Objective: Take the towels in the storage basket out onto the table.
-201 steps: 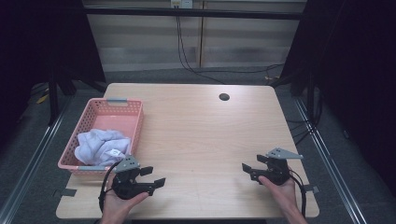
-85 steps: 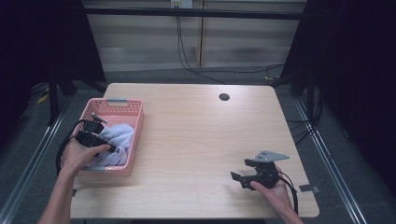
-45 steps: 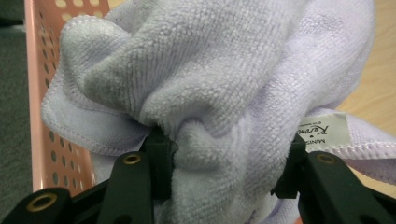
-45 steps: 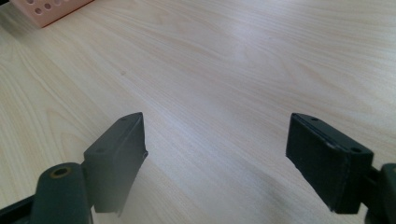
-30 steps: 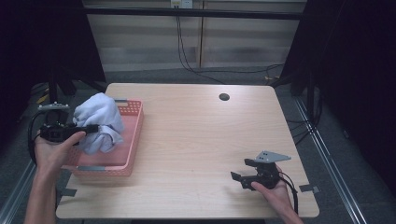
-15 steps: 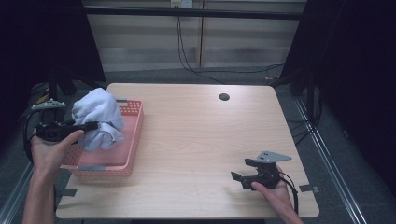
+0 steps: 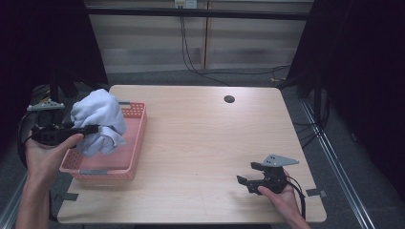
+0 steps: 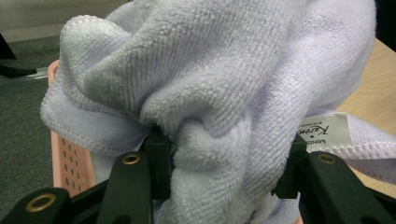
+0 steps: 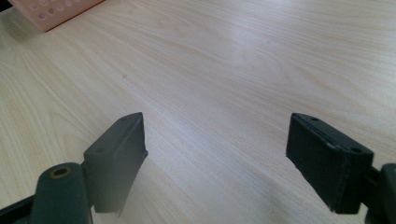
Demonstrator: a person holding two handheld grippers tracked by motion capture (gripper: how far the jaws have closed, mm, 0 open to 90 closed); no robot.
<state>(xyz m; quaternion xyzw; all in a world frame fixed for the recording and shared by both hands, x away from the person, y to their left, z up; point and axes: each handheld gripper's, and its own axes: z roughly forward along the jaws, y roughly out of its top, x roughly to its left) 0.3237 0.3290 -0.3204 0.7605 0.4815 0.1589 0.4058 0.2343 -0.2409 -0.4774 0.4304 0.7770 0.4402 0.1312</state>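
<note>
Towel [image 7: 98,119] | clamped in left gripper [image 7: 88,129] | above pink basket [image 7: 136,138]

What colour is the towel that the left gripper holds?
The towel is pale lavender, nearly white. It shows best in the left gripper view.

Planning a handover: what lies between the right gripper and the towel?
In the high view, bare table and the basket's near wall lie between the right gripper and the towel.
</note>
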